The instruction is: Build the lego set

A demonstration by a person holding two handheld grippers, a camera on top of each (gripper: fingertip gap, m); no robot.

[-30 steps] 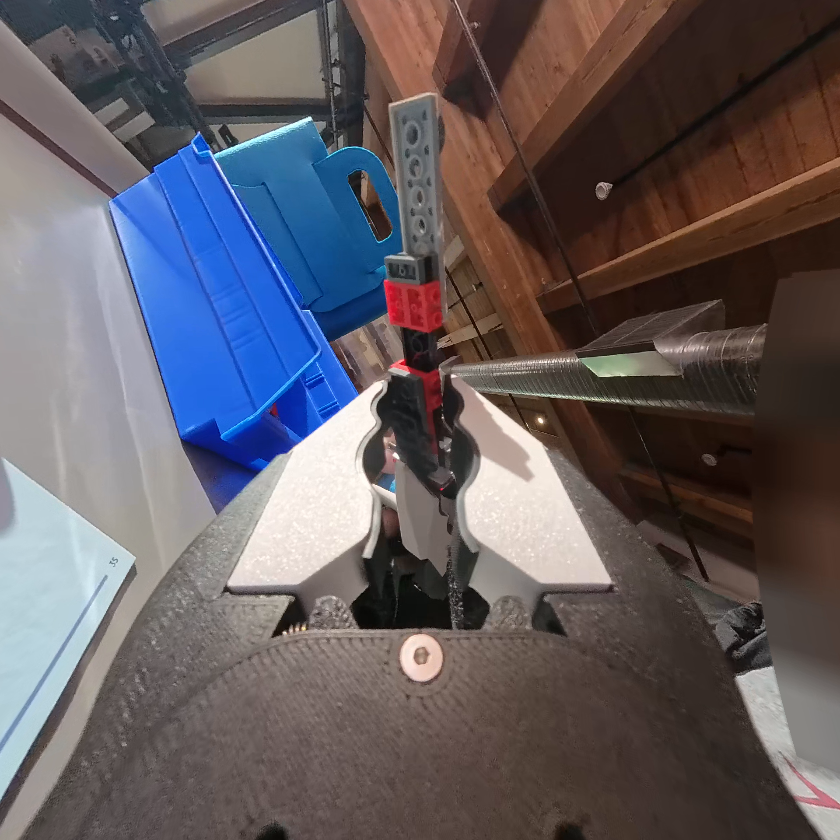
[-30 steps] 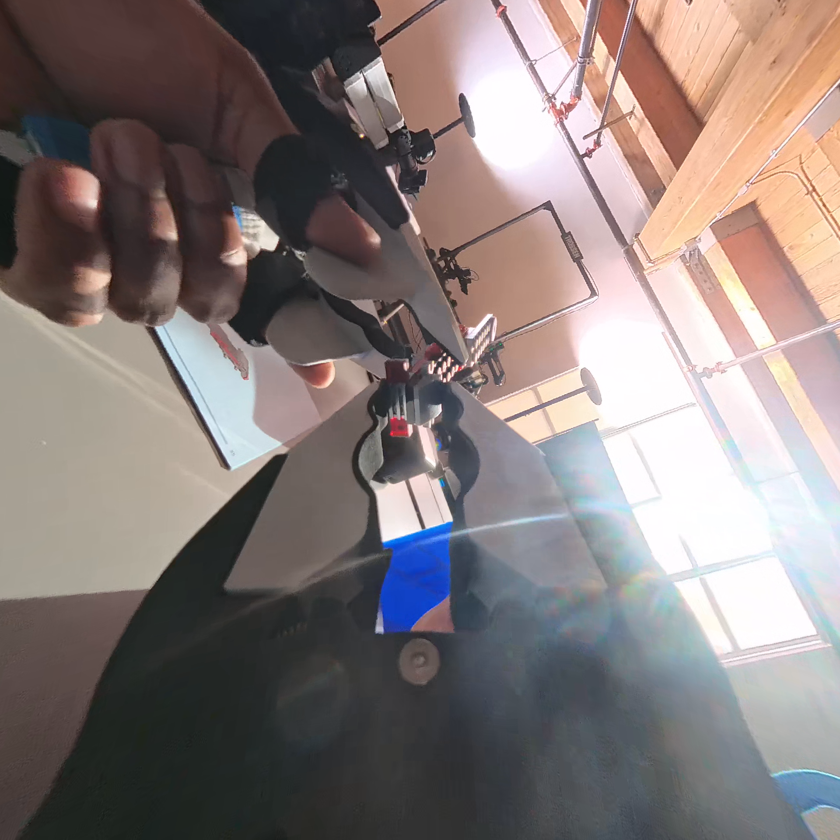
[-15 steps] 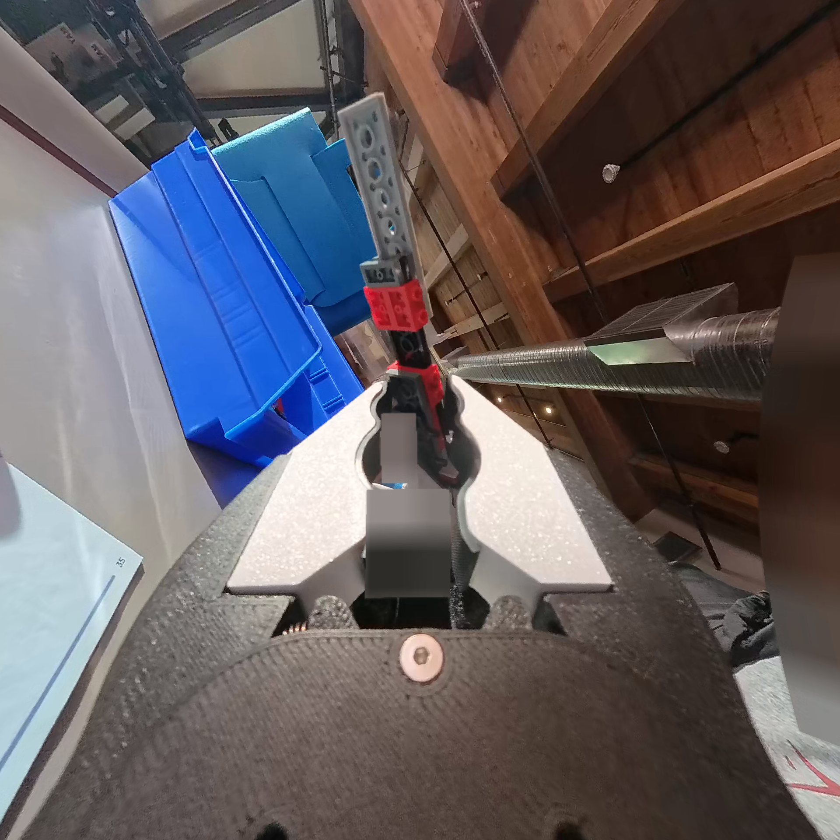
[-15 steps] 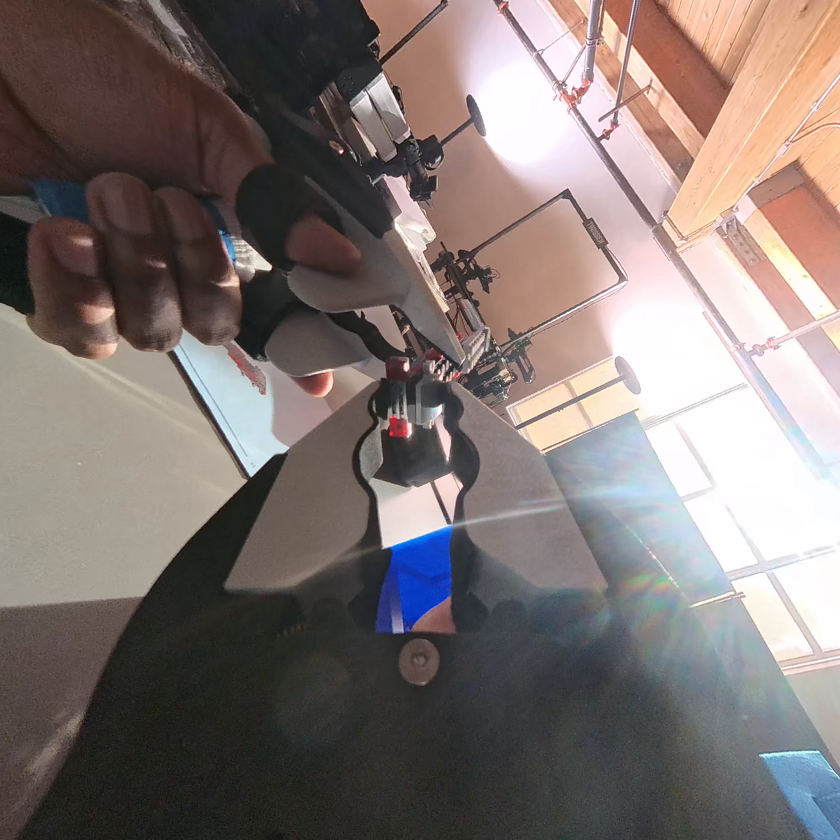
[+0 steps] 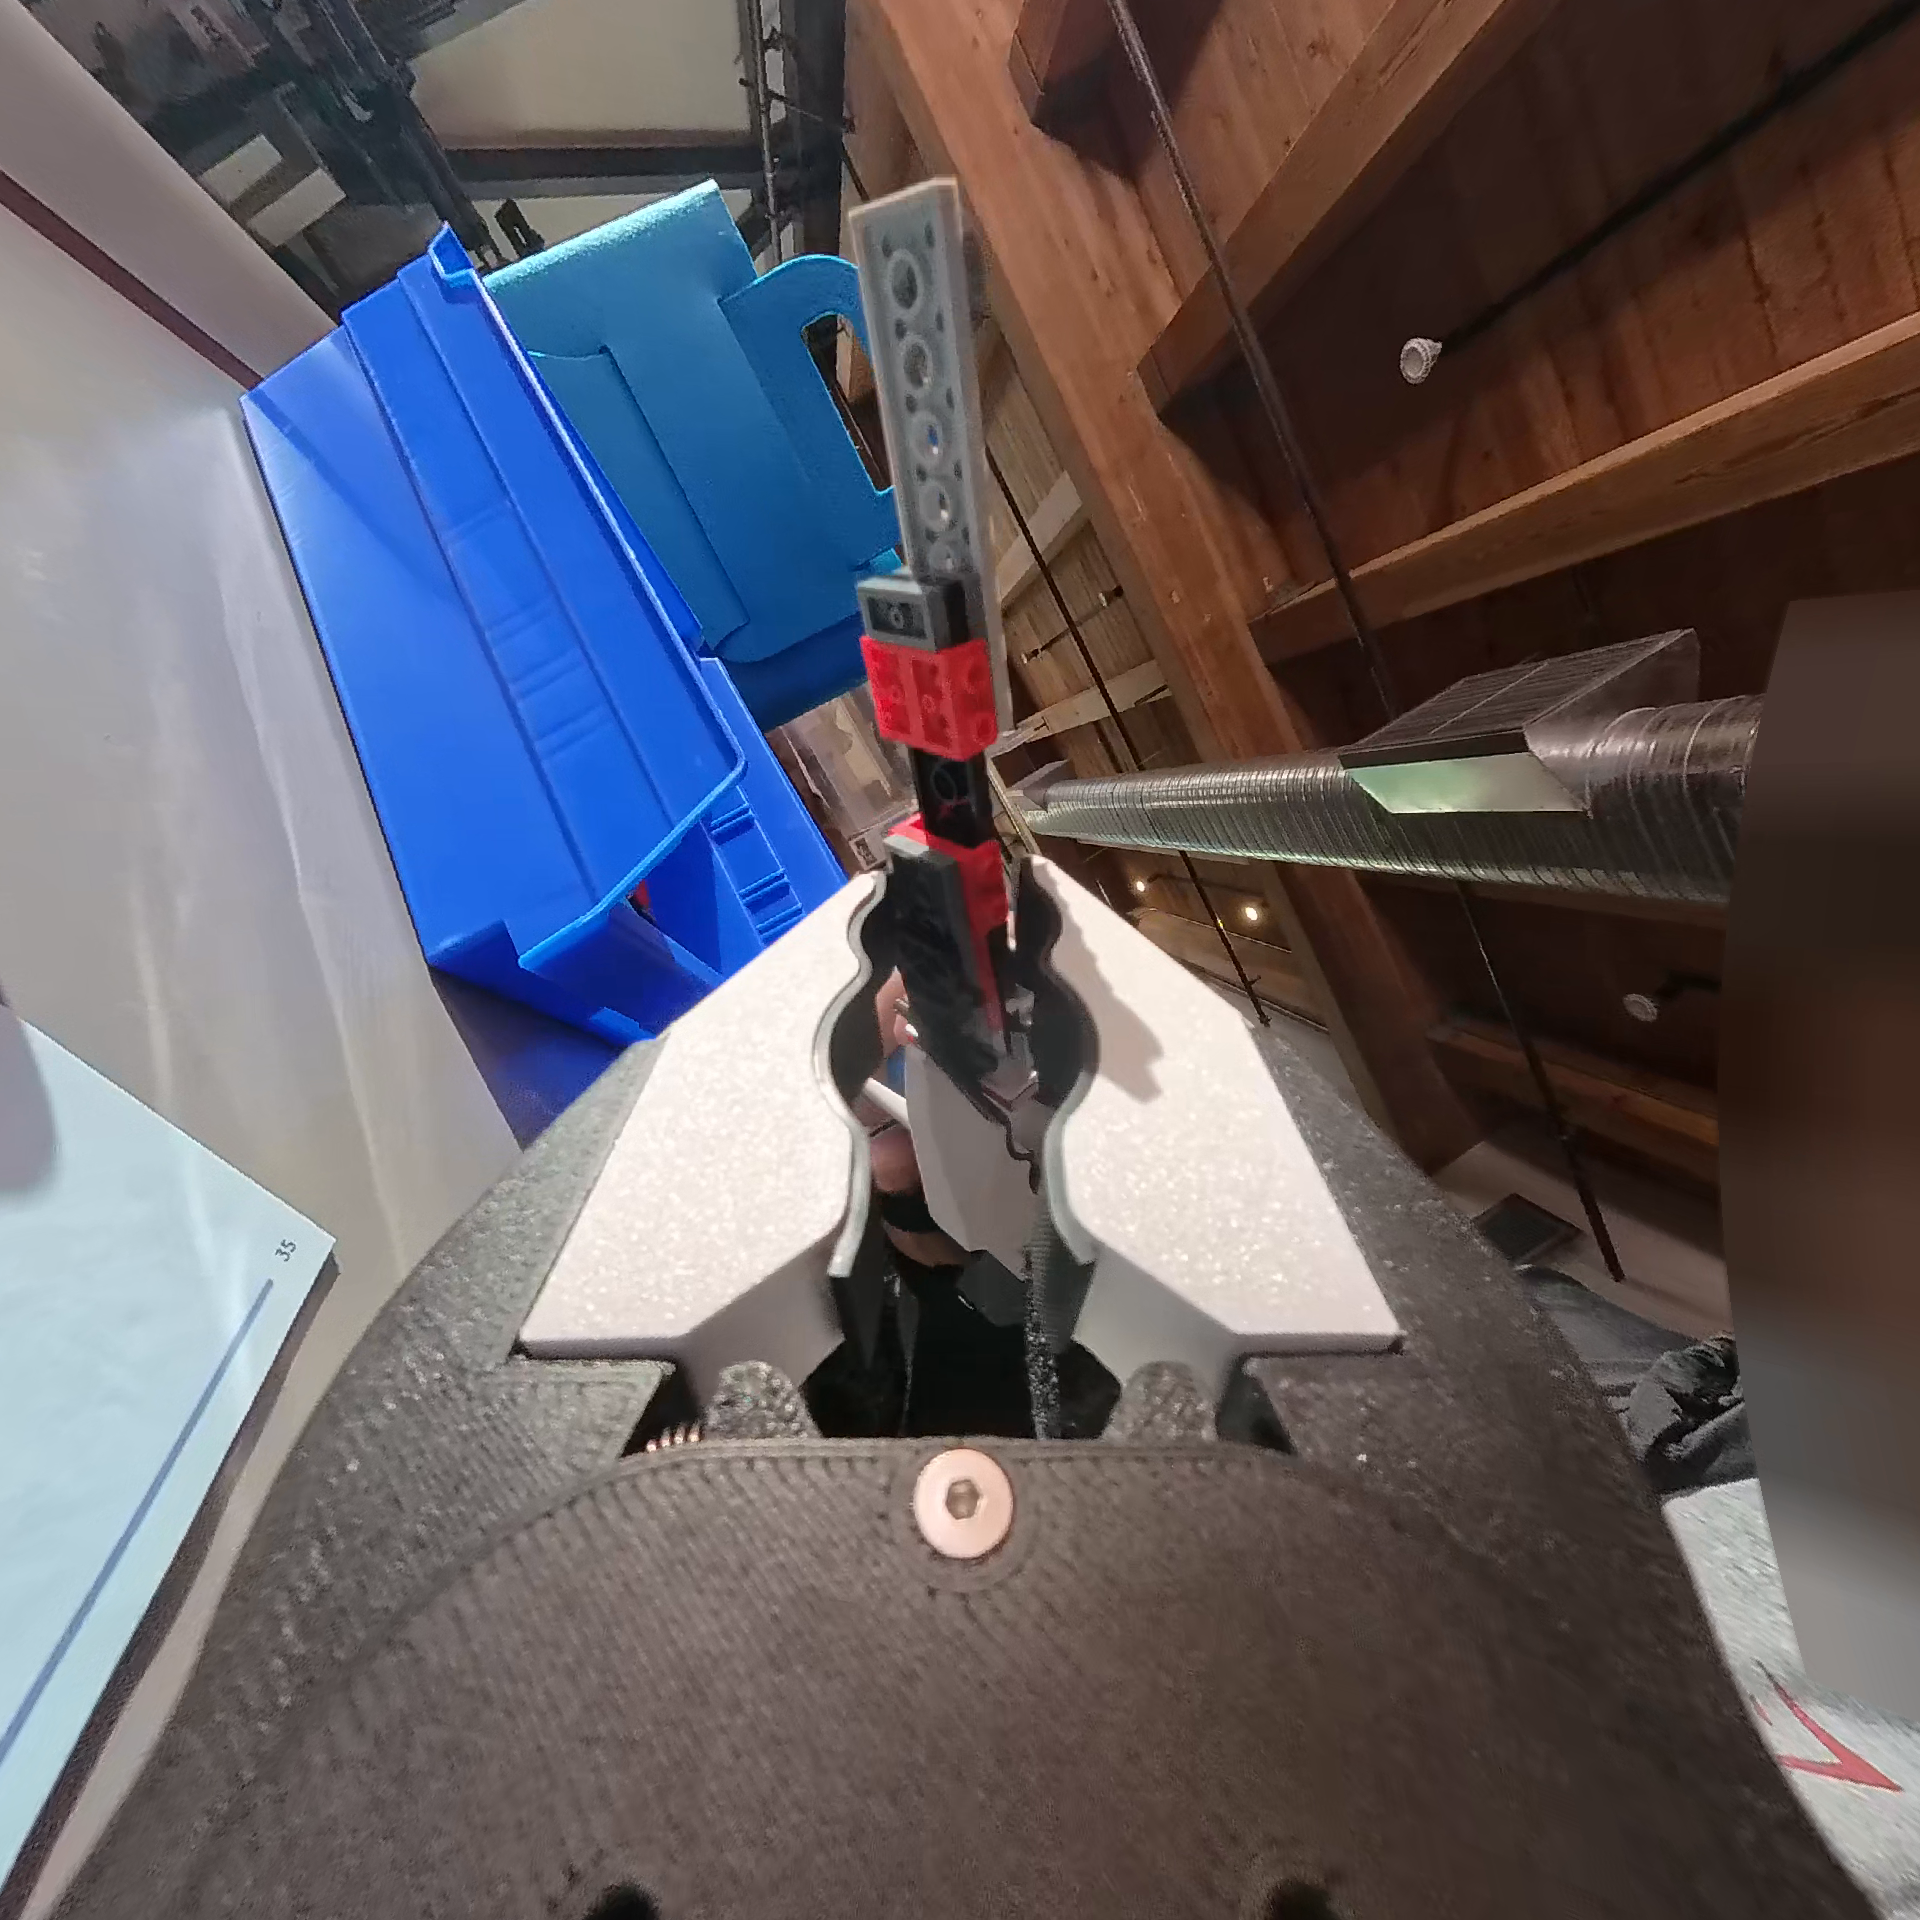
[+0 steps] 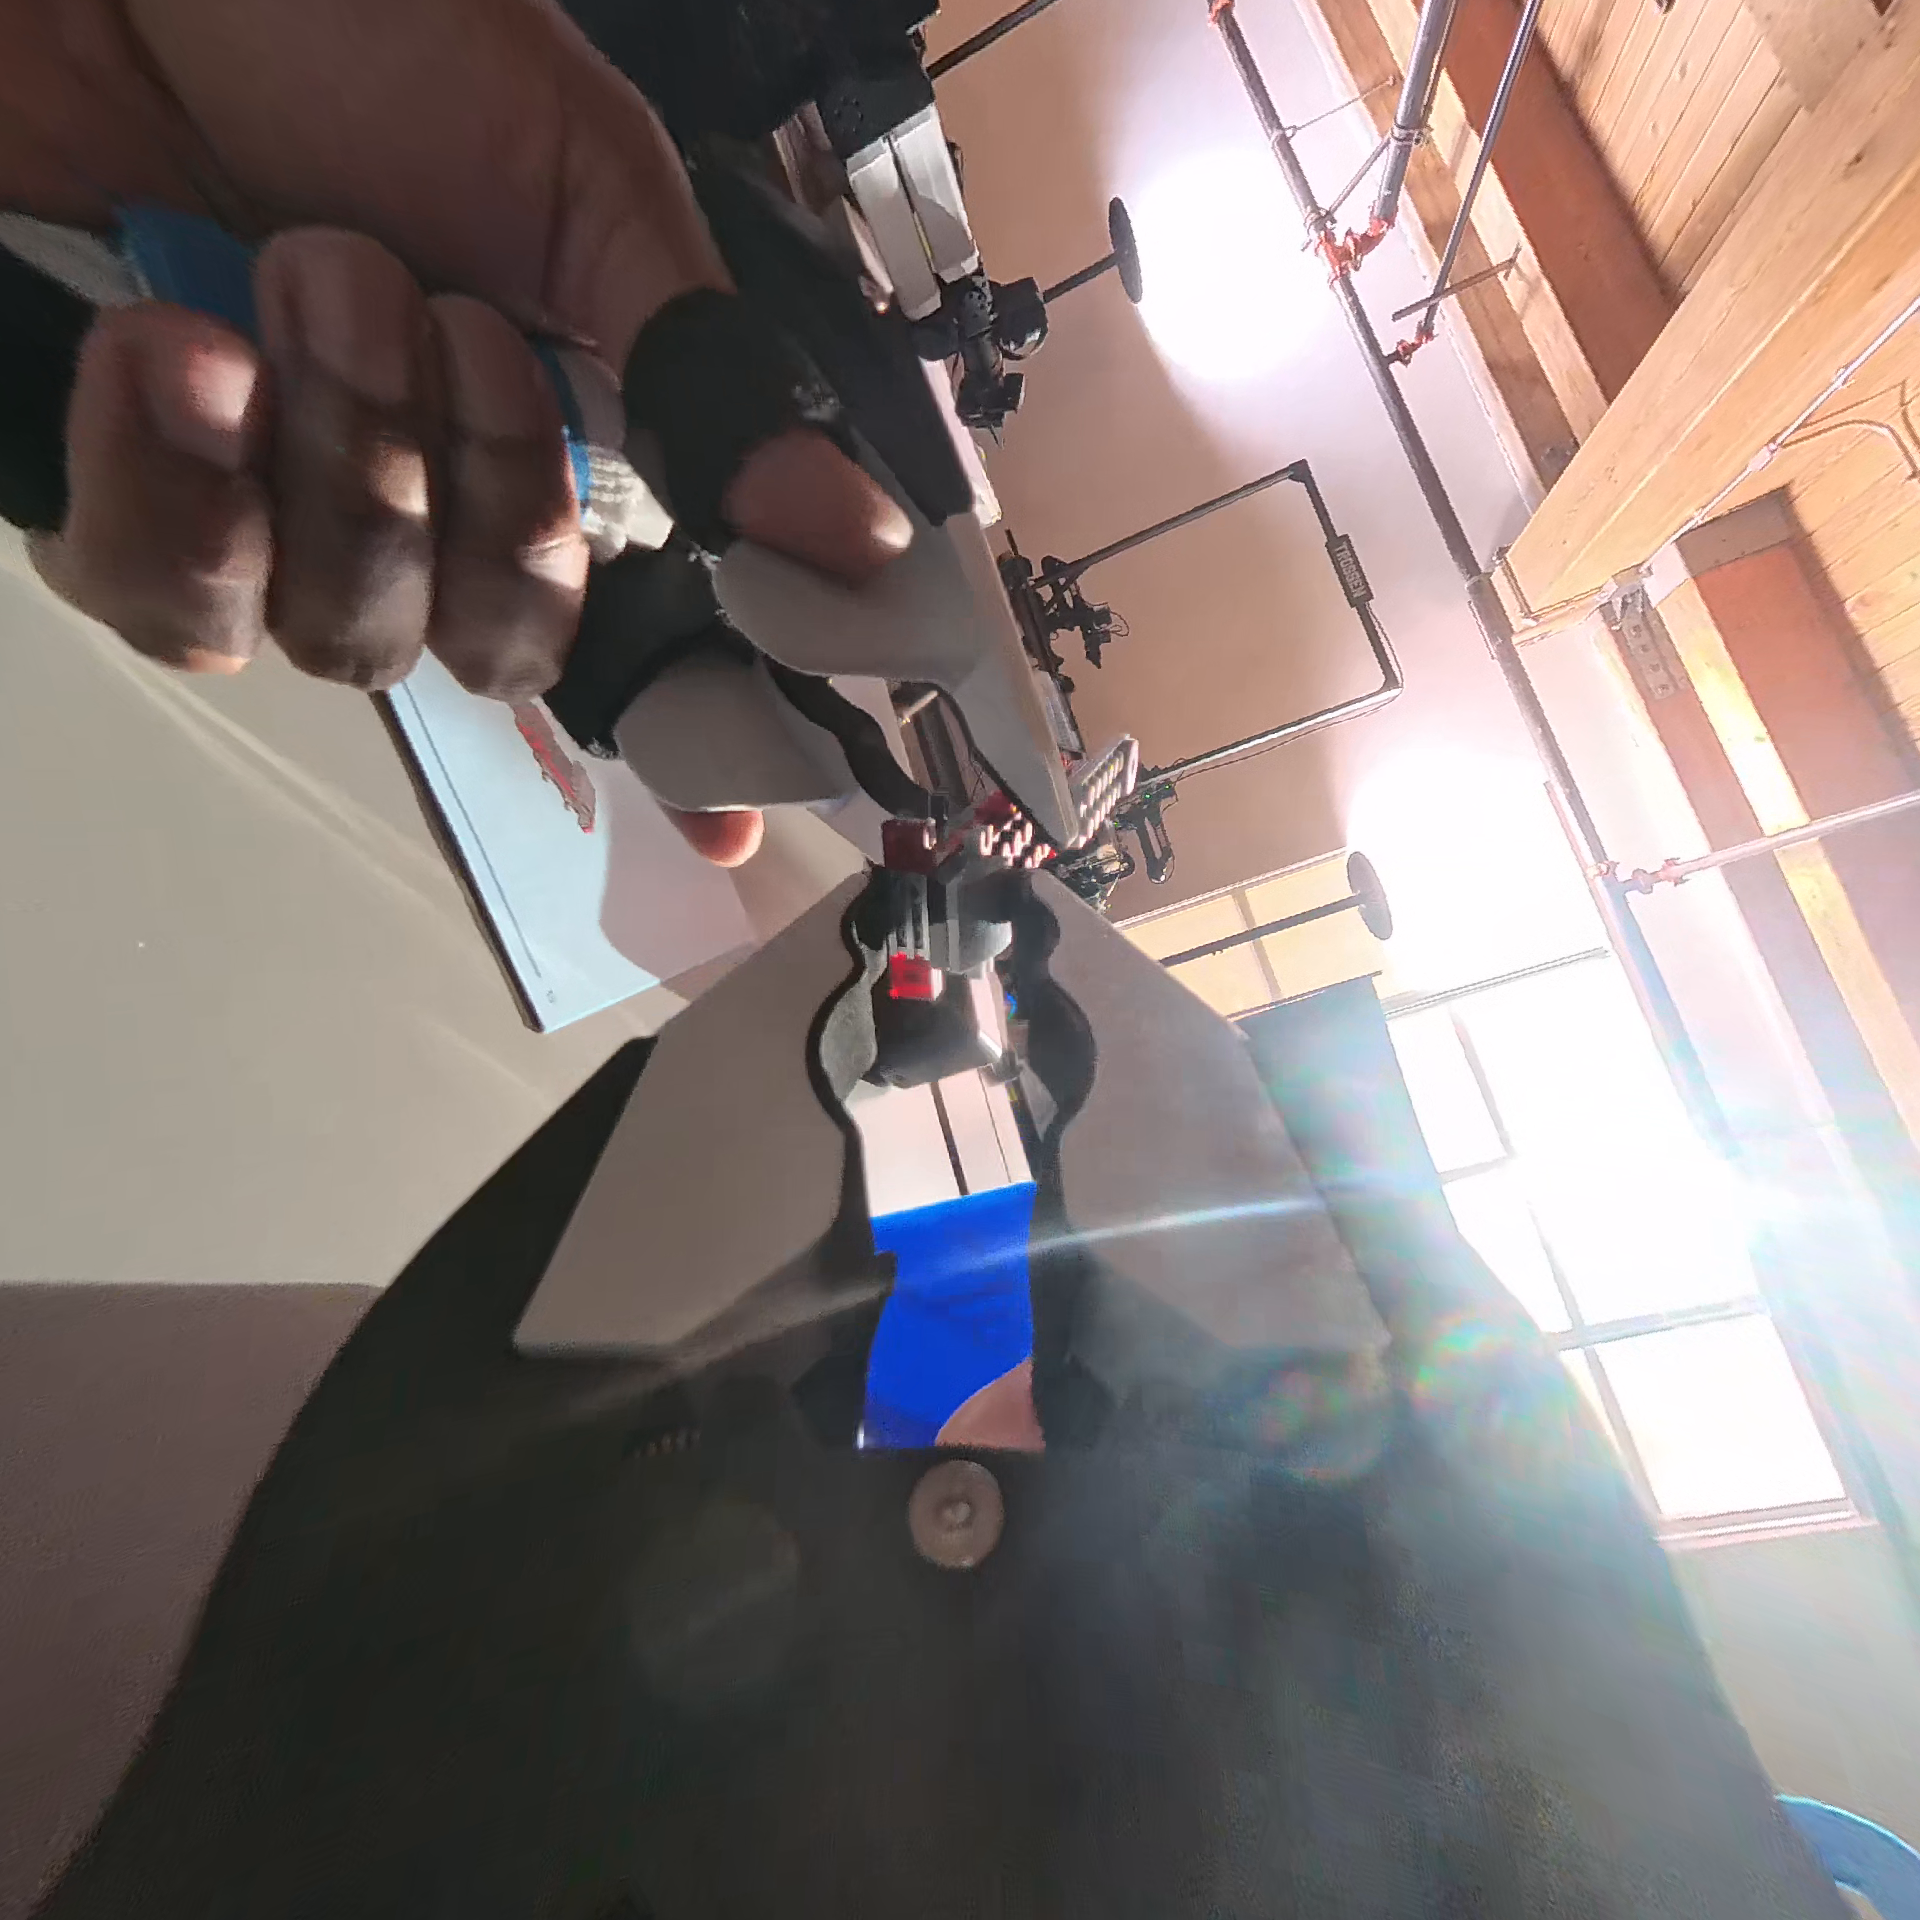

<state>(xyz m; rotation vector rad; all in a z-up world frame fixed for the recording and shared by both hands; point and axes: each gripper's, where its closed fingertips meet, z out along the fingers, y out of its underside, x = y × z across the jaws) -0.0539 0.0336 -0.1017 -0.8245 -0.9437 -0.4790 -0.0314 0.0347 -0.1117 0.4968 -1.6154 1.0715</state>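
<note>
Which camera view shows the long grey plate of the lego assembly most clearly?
The left wrist view. There the long grey plate stands lit and sharp above the red bricks, in front of the blue bin. In the right wrist view, the long grey plate is small, partly hidden, and washed out by glare.

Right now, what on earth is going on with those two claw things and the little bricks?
A person is building a lego set with two hand-held grippers. The left gripper is clamped on a slim lego assembly of black, red and grey pieces, its long grey plate pointing away. The right gripper pinches the other end of the build, a small dark piece with a red part. A hand grips the left gripper's handle. Blue bins and an instruction booklet sit nearby.
</note>
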